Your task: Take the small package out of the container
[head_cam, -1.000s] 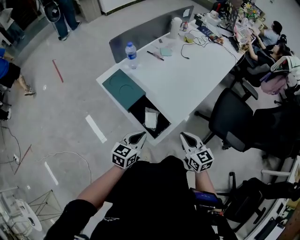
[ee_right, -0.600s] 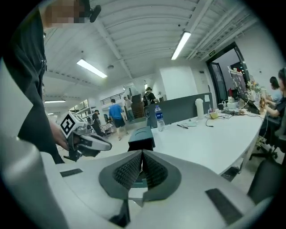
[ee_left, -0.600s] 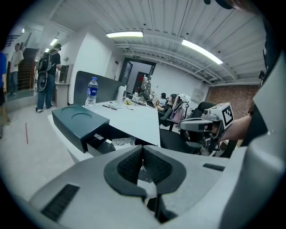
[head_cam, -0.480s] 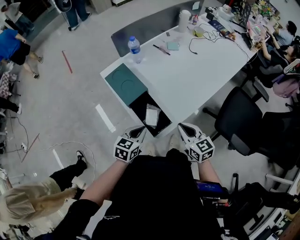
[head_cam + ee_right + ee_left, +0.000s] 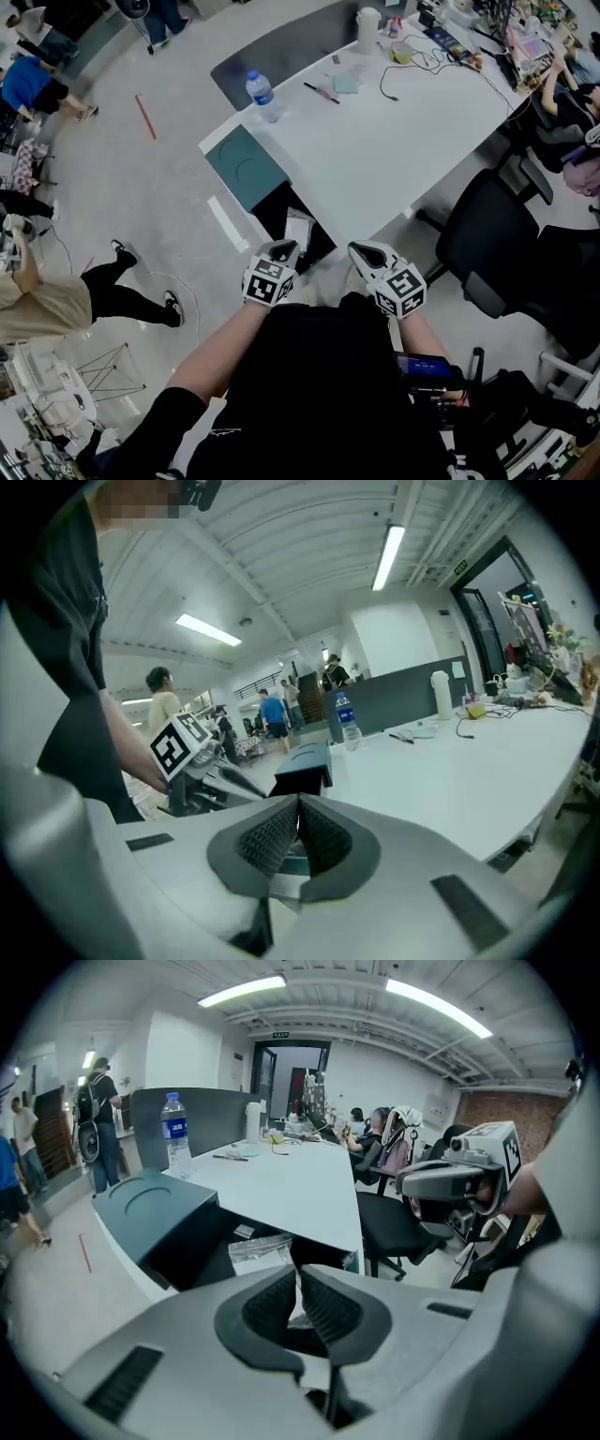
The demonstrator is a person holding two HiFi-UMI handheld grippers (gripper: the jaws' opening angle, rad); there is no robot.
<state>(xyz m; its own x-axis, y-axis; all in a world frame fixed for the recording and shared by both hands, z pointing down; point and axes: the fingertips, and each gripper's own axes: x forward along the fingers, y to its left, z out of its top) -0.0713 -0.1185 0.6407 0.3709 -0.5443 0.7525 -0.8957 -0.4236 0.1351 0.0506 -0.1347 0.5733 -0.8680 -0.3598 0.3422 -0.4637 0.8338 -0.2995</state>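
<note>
package (image 5: 298, 231) lying in the open black container (image 5: 274, 204) at the tabletop (image 5: 394, 141) corner, your left claw (image 5: 282, 248) pinched together and empty, near the container, your right claw (image 5: 362, 251) likewise closed on nothing

My table (image 5: 403, 141) is white. At its eight o'clock corner lies a dark teal lid (image 5: 246, 167). The container (image 5: 277, 204) beside it is black inside and holds a clear, silvery package (image 5: 299, 231). The bottle (image 5: 261, 94) at eleven o'clock has a blue cap and label. My left gripper (image 5: 281, 246) and right gripper (image 5: 361, 249) are pale grey, with black ribbed pads (image 5: 270, 1309) and cubes (image 5: 269, 284) of black-and-white squares. My shirt (image 5: 319, 394) is black. The floor (image 5: 141, 216) is grey with a red stripe (image 5: 144, 116).
</note>
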